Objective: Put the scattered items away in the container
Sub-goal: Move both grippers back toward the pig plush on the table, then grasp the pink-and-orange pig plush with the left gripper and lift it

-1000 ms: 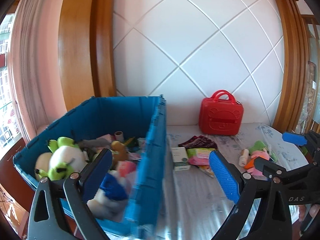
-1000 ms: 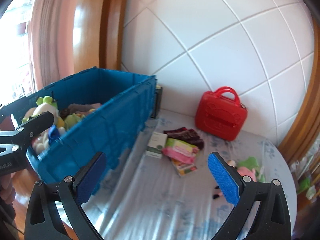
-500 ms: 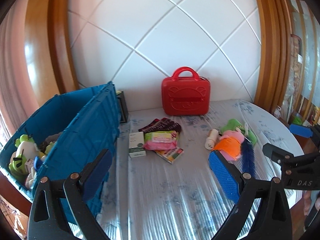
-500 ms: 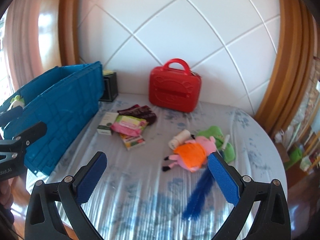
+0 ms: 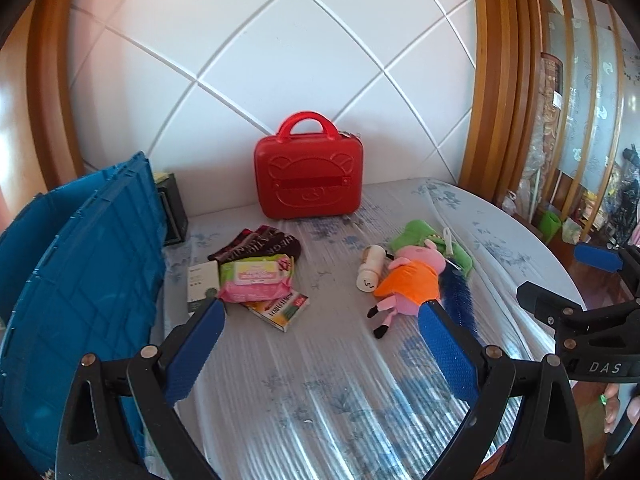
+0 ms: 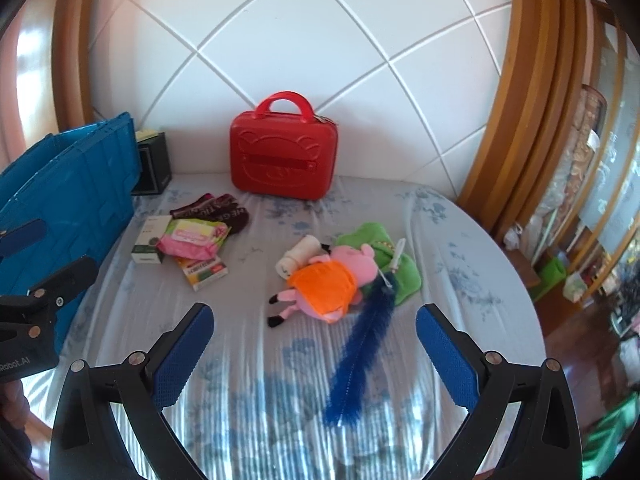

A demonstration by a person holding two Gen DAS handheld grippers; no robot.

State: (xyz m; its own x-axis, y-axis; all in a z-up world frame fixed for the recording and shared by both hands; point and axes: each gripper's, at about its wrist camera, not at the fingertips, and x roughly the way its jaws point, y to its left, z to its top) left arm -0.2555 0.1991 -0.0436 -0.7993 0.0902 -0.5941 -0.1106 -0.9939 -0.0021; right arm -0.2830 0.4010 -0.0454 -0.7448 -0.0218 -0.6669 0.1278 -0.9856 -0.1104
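Both tongs [image 5: 320, 344] [image 6: 310, 346] gape empty above scattered items.

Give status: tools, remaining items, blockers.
Left tool open, empty; right tool open, empty. Pig plush, blue feather, wipes pack on the bed outside blue crate. Nothing blocks the plush.

left gripper [image 5: 320, 340] | right gripper [image 6: 314, 344] | black frames, blue ribbed pads [image 6: 180, 360], silver screws

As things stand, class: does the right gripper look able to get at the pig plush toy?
Probably yes. The right gripper is open and empty, the pig plush toy lies ahead of it, and only the blue feathery wand crosses the way.
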